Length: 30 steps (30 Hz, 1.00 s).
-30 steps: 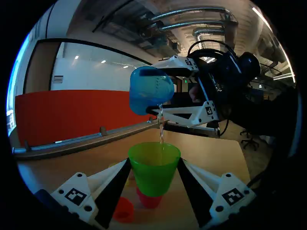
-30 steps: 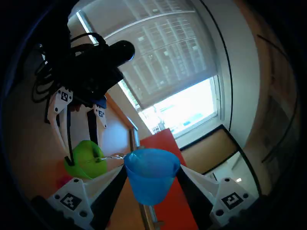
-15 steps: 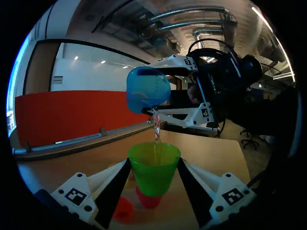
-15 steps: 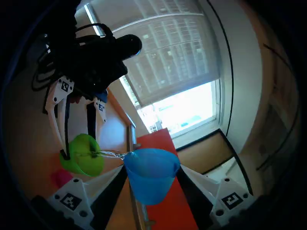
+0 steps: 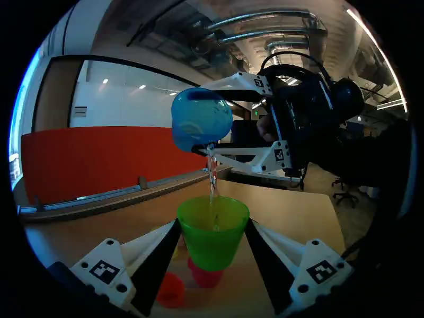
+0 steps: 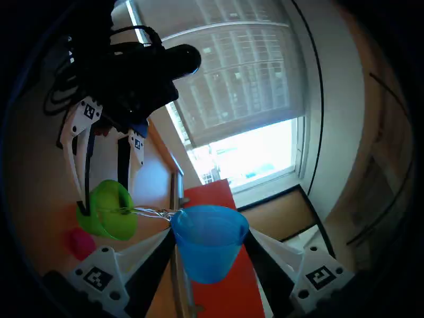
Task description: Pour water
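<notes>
Though scanned for writing, found only square black-and-white markers (image 5: 103, 271) on the white fingers, patterns rather than letters; could not read the faint pale marks on the blue cup (image 5: 201, 119). Held that blue cup in the right gripper (image 6: 210, 233), both fingers pressed against its sides, jaws set at the cup's width. Gripped the green cup (image 5: 212, 244) the same way in the left gripper (image 5: 212, 222), a finger tight on either side just under the rim. Held the green cup upright, long axis vertical, mouth up, over the wooden table (image 5: 297, 209). Had the blue cup higher, above the green one's far rim, tipped hard over with its long axis near level and the pouring lip lowest. Sent a thin twisting stream of water (image 5: 212, 177) from that lip down into the green mouth. Left open air between the two cups, bridged by the stream. Under the green cup, saw a red cup (image 5: 205, 276) on the table and a second red one (image 5: 170, 290) just beside it, nearer the left finger. Beyond, noted the table's far edge with a grey rail (image 5: 106, 195) before a red wall panel (image 5: 95, 153), and the right edge open toward a floor with a chair (image 5: 344, 195). In the right gripper view, had a bright window (image 6: 249, 153) behind the blue cup.
</notes>
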Each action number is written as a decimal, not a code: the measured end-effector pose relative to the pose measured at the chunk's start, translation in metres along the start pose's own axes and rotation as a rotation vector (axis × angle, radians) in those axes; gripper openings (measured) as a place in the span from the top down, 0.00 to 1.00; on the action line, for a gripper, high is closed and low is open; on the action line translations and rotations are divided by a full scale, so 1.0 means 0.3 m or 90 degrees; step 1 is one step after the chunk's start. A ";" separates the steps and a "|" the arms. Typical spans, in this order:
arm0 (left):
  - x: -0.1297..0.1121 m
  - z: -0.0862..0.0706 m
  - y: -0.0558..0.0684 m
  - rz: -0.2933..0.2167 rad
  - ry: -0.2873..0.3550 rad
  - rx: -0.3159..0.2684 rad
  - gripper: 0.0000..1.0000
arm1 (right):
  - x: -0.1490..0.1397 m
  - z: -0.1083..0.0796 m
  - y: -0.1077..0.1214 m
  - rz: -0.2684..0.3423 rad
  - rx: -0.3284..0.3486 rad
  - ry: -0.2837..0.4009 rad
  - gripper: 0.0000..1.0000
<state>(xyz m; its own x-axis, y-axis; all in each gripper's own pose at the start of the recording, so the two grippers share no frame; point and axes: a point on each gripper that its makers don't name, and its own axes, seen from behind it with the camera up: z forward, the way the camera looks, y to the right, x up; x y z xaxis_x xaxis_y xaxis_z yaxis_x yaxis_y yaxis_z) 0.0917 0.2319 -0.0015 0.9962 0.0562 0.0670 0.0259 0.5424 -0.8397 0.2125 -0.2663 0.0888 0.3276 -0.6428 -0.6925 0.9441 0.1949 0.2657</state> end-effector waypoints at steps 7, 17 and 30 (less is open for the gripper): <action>0.001 -0.005 0.000 0.000 0.001 0.001 0.14 | 0.004 0.007 0.011 -0.021 -0.006 -0.001 0.09; -0.001 -0.005 -0.001 -0.001 0.004 0.002 0.14 | 0.015 0.010 0.027 -0.037 -0.015 0.001 0.09; -0.002 -0.009 -0.004 -0.004 0.009 0.006 0.14 | 0.017 0.022 0.037 -0.068 -0.020 -0.001 0.09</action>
<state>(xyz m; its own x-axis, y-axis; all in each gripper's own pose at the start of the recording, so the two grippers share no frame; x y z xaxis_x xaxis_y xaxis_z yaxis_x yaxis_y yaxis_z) 0.0912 0.2289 -0.0019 0.9971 0.0410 0.0640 0.0310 0.5503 -0.8344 0.2243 -0.2723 0.0928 0.2243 -0.6623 -0.7149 0.9745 0.1483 0.1684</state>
